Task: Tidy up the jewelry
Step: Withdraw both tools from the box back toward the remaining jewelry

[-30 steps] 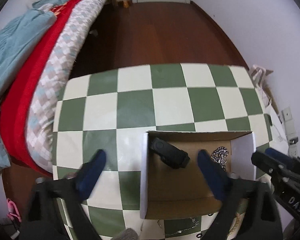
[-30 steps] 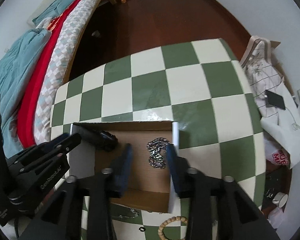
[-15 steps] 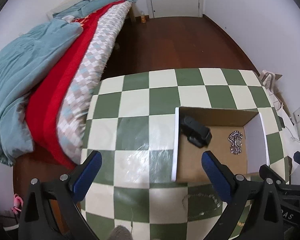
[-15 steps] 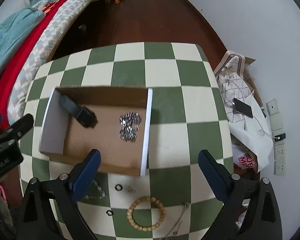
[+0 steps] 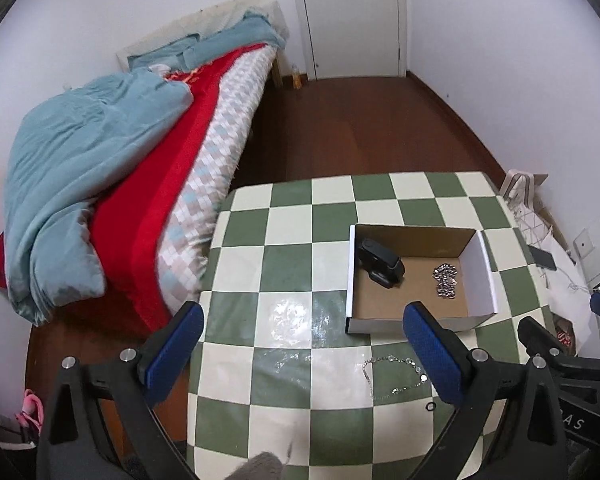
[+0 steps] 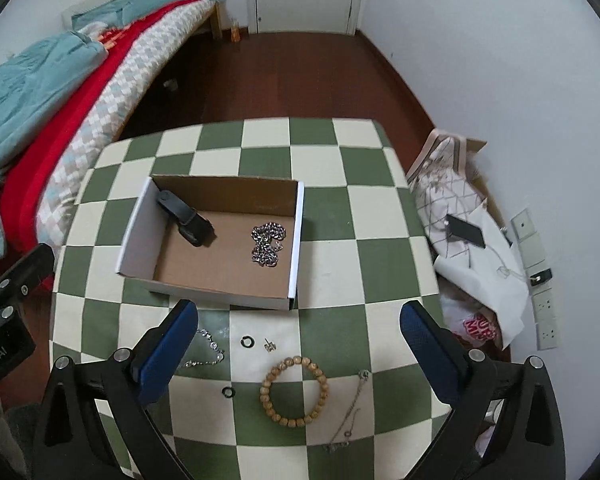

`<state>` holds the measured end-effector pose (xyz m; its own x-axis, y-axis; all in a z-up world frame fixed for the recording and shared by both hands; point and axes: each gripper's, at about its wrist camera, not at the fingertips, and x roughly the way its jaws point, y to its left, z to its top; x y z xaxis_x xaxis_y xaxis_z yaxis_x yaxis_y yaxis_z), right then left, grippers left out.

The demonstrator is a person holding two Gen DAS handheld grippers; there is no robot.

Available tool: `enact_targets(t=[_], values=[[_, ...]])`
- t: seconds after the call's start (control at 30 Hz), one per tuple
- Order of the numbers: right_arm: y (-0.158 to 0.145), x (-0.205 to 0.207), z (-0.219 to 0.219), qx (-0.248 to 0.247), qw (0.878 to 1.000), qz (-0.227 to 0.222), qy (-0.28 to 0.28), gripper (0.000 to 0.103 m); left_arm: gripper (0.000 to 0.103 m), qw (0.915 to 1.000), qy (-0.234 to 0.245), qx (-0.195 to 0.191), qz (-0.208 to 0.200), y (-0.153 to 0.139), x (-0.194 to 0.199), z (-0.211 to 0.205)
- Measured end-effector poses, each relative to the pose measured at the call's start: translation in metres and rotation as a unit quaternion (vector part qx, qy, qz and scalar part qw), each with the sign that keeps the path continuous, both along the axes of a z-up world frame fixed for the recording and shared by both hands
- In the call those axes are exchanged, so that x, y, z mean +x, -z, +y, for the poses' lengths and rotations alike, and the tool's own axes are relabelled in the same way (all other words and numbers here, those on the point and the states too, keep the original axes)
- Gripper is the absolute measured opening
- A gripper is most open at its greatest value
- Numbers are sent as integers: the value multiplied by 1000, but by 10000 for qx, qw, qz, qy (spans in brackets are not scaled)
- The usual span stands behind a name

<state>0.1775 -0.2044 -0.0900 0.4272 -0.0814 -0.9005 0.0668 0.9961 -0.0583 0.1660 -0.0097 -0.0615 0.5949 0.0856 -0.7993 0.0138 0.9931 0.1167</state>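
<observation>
Both tongs wide open, nothing btwn them: left tongs (image 5: 304,344), right tongs (image 6: 300,340); right just sprang open; silver chain (image 6: 267,243) sits in box (image 6: 220,294) ahead; bead bracelet (image 6: 295,391) on bench (image 6: 340,216) btwn right tongs.

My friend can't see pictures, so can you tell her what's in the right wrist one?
An open cardboard box sits on a green-and-white checkered table, holding a black watch band and a silver chain. In front of it lie a wooden bead bracelet, small rings and thin chains, under the open right hand-held gripper.
</observation>
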Motion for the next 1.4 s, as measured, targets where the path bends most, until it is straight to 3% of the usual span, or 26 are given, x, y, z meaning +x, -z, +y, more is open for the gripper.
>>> enact_targets(t=[0.5,0.73,0.87,1.0,1.07,1.13,1.17,1.4], values=[[-78,-76,10,-55,9962,-863,-53,102,102,9985,-37,-175,-520,-41,-61,11],[-85,-97,8,268,9950,-960,7,102,102,9979,-302,-56,-562,-26,-71,21],[-58,-100,-6,459,9961,-712,237,102,102,9981,-409,265,-377,8,-68,22],[-9,-102,-29,620,9959,-305,582,102,102,9969,-522,581,-21,56,-60,24],[20,-102,-40,749,9945,-90,728,93,102,9964,-511,650,194,80,-54,24],[47,-101,-47,885,9927,138,811,72,102,9955,-459,732,394,99,-46,23],[58,-99,-49,981,9917,222,805,69,102,9952,-421,742,478,107,-43,22],[122,-70,-43,761,9937,530,635,67,101,9935,-62,487,1024,147,-4,4]])
